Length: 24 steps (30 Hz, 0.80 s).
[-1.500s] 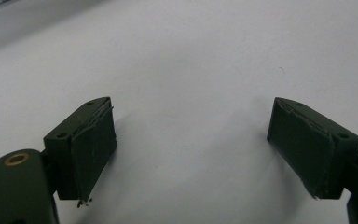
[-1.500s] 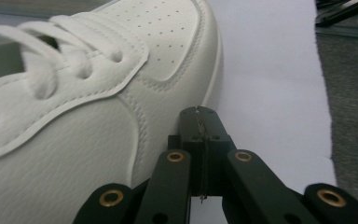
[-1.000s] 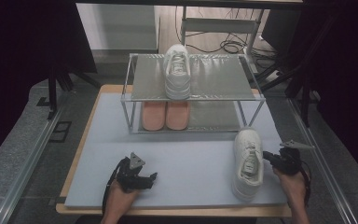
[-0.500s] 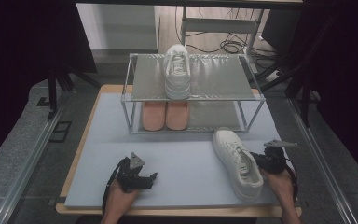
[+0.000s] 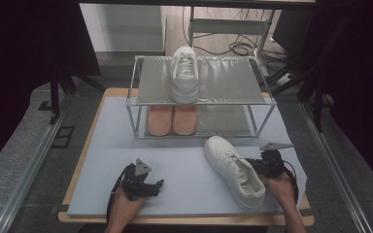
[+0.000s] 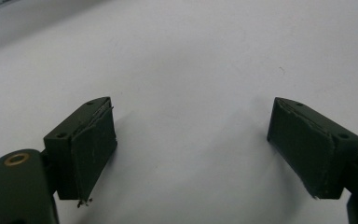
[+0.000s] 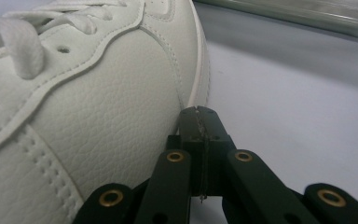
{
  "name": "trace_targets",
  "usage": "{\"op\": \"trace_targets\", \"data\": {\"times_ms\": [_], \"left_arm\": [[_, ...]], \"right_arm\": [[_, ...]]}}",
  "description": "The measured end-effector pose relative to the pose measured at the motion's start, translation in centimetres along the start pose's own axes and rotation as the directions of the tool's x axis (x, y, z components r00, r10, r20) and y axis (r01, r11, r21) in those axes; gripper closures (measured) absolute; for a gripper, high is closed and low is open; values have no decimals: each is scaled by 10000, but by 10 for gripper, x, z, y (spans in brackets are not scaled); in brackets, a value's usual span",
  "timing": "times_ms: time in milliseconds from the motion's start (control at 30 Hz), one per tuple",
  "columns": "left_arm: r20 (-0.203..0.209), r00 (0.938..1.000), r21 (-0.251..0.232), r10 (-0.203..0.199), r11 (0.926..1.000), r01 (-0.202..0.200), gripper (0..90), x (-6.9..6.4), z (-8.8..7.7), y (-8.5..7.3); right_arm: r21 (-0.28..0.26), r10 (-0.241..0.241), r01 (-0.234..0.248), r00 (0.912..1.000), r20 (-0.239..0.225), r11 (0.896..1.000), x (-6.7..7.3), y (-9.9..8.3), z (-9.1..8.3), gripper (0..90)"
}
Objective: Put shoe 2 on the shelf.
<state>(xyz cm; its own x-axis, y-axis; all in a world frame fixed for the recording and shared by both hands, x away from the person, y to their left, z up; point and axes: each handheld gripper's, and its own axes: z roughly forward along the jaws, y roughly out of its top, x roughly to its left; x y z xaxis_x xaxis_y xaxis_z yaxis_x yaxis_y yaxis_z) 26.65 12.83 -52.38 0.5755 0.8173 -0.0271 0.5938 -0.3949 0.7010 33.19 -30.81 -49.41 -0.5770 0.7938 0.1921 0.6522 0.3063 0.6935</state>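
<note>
A: Two grippers logged. Left gripper (image 5: 148, 184) at near edge of mat (image 5: 184, 165), jaws spread wide, nothing between; well apart from loose sneaker (image 5: 233, 170).

B: Right gripper (image 7: 199, 116) clamped shut, empty, tips pressed against sneaker's side. Long axis diagonal, heel near, toe toward rack (image 5: 201, 99). Right hand far nearer.

Metal two-tier rack (image 5: 257, 99) at the table's (image 5: 102, 160) far side, white sneaker (image 5: 184, 73) on its top shelf, pink pair (image 5: 172, 120) below.

In the right gripper view the white leather lace-up sneaker (image 7: 88, 93) is cut off left and top. The far metal rack edge (image 7: 298, 14) is blurred.
</note>
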Motion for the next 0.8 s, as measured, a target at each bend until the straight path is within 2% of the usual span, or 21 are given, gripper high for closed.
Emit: {"op": "trace_targets", "data": {"times_ms": [233,500,667,800], "left_arm": [[1,10000,-15,-8,10000,8,152,0,0,0],[1,10000,-6,-2,10000,2,152,0,0,0],[-3,10000,-7,7,10000,-7,153,0,0,0],[-2,10000,-10,8,10000,-8,153,0,0,0]], "right_arm": [[232,-457,471,9973,-567,9986,18,12,17,900],[395,-834,876,9917,-978,9954,36,22,31,900],[500,-884,939,9908,-1020,9943,36,25,29,871],[522,-983,1028,9918,-815,9933,33,27,20,835]]}}
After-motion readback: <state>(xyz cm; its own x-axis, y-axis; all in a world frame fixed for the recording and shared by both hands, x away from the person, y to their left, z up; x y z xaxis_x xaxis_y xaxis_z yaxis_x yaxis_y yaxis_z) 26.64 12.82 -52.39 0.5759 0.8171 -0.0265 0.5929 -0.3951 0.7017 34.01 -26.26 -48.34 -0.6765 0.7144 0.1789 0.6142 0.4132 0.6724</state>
